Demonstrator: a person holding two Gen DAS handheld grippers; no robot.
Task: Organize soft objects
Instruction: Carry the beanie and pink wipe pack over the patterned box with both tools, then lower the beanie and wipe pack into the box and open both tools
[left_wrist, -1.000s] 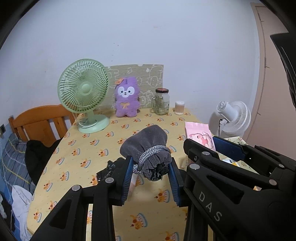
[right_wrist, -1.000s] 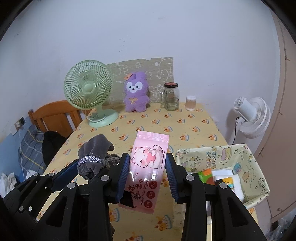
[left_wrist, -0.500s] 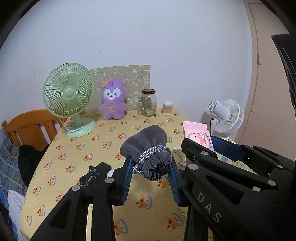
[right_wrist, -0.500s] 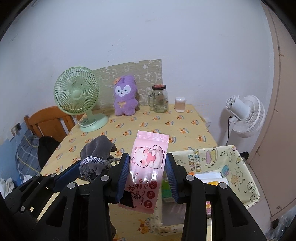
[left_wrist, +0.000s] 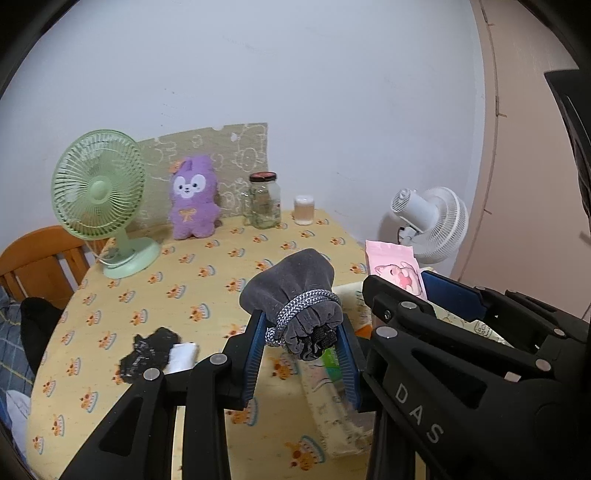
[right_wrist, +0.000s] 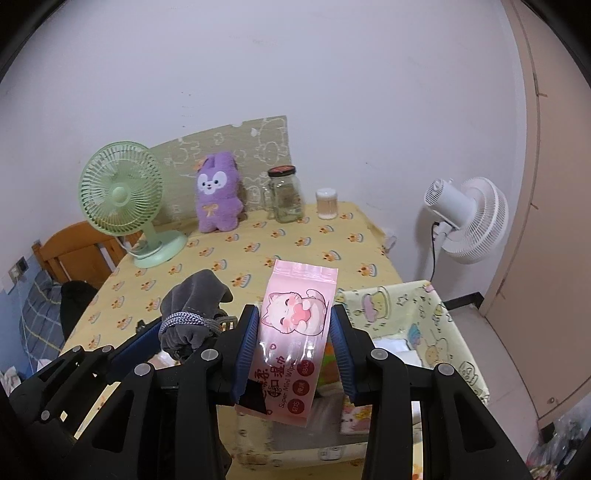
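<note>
The left gripper clamps a grey velvet drawstring pouch; the right gripper clamps a pink wet-wipes packet. Both hang above the yellow patterned fabric bin at the tabletop's right edge; next, probably lowering and releasing them inside

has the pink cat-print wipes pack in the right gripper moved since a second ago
Yes. The pink cat-print wipes pack, clamped in the right gripper, has travelled right, away from the green desk fan, and now hangs over the yellow fabric bin.
</note>
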